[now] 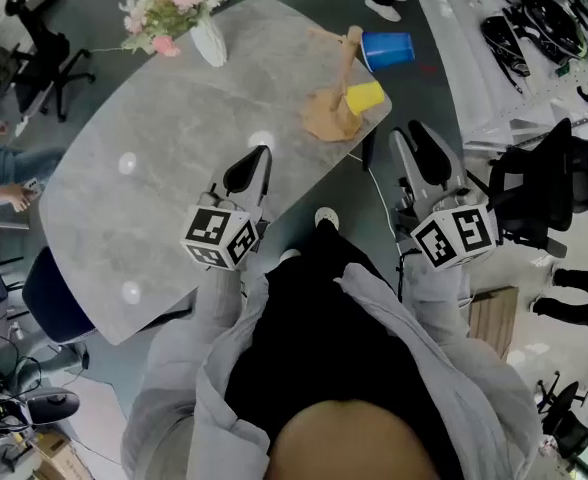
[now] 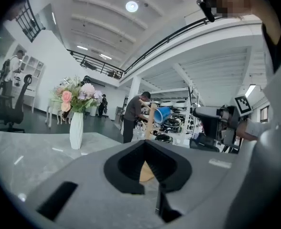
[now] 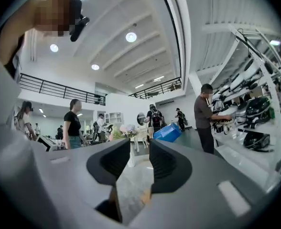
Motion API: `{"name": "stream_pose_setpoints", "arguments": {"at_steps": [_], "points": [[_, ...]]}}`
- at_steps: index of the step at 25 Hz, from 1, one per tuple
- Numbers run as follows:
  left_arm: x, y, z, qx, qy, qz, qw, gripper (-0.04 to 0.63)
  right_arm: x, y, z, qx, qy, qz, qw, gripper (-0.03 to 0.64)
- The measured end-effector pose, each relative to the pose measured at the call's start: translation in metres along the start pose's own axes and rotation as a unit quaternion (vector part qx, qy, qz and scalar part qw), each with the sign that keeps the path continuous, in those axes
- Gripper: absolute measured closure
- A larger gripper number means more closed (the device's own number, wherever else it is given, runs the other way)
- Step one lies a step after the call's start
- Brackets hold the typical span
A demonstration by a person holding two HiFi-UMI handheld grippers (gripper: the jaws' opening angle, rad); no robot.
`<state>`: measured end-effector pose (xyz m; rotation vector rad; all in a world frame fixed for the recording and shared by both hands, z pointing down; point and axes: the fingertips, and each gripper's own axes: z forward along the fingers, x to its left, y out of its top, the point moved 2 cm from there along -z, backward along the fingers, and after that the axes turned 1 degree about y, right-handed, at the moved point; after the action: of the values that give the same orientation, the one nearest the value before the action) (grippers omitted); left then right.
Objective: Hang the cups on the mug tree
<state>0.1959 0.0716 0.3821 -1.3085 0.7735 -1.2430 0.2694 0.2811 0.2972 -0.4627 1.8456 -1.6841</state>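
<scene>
Right gripper (image 3: 140, 149) fingers (image 3: 165, 163) apart; yellow cup (image 1: 364, 96) in head view alone

You've got a grey stone-look table (image 1: 154, 168) carrying a white flower vase (image 1: 210, 42) at the far edge and a wooden mug tree (image 1: 336, 108) near the right corner.

Bright ceiling lamps (image 3: 131, 36), fisheye-warped edges

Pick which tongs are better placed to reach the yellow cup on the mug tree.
Right, probably. The yellow cup hangs on the right side of the mug tree, facing the right tongs, whose jaws stand apart and empty. The left tongs are shut, over the table.
</scene>
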Motion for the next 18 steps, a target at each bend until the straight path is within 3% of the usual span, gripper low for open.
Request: {"name": "stream_pose_setpoints", "arguments": {"at_steps": [9,18], "points": [[-0.023,-0.021,-0.026,0.012,-0.029,0.005,0.9995,0.592,0.022,-0.071,-0.034,0.064,-0.067,-0.032,0.995,0.597],[-0.028,-0.038,-0.040,0.036,-0.040,0.007,0.9985,0.592,0.035,-0.111,-0.053,0.124,-0.088,-0.016,0.988,0.604]]}}
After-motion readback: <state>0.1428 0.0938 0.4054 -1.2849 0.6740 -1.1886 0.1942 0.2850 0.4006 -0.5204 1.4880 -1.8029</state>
